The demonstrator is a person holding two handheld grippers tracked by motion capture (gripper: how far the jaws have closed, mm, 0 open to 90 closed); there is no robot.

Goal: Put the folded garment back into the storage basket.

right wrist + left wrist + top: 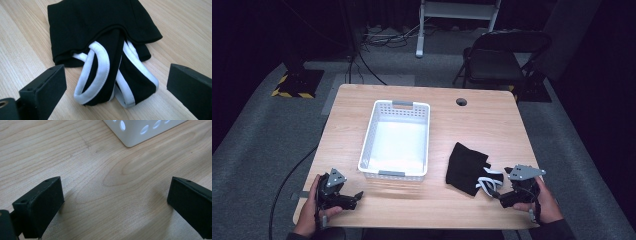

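A black garment with white trim [469,169] lies crumpled on the wooden table [482,125], right of a white perforated basket [396,141]. My right gripper [505,199] sits at the table's front right, open, just short of the garment's white-edged straps [100,75], which lie between and ahead of its jaws. My left gripper [354,198] rests at the front left, open over bare wood, with a corner of the basket [136,132] ahead of it.
The basket holds nothing. A cable hole [461,102] sits near the table's far edge. Behind the table stand a folding chair [499,57] and a white frame [457,15], with cables on the grey floor.
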